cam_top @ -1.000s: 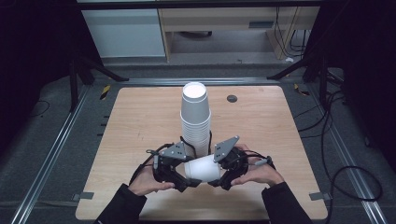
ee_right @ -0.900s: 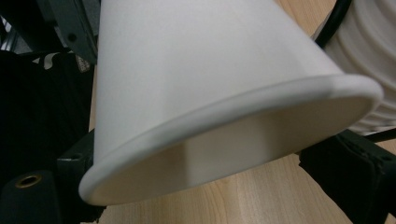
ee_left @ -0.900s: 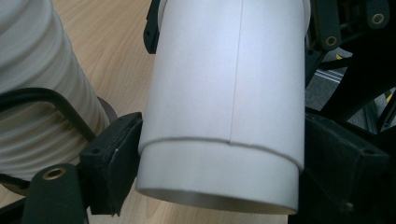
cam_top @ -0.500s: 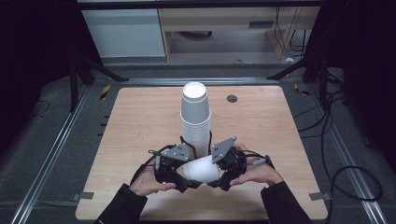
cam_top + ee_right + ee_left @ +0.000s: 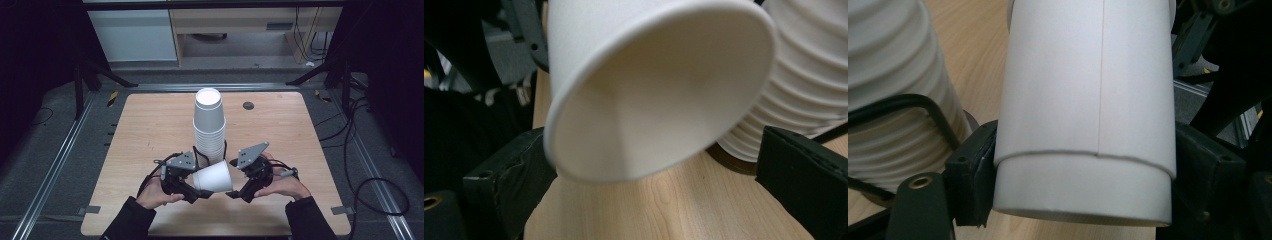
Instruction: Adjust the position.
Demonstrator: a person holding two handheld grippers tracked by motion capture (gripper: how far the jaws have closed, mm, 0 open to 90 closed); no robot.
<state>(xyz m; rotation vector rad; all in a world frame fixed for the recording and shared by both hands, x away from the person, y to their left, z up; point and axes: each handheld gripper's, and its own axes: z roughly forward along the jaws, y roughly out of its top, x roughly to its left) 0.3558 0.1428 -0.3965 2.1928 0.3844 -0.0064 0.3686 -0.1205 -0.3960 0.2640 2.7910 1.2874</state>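
High view: left tool (image 5: 200, 191) grips a sideways cup (image 5: 214, 177) before the stack (image 5: 209, 127); right tool (image 5: 235, 192) wide.

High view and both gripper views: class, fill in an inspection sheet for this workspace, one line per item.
Surface: wooden table, bare wood around the work.
Job's things: single white paper cup held on its side near the front edge; tall stack of cups standing upright behind it.
Clutter: small dark disc on the far right of the table.
Grippers: left tool shut on the cup's narrow end; right tool open at the cup's mouth.
Cables: black cables trail on the floor to the right.
Surroundings: metal rails, dark floor, pale cabinet beyond.
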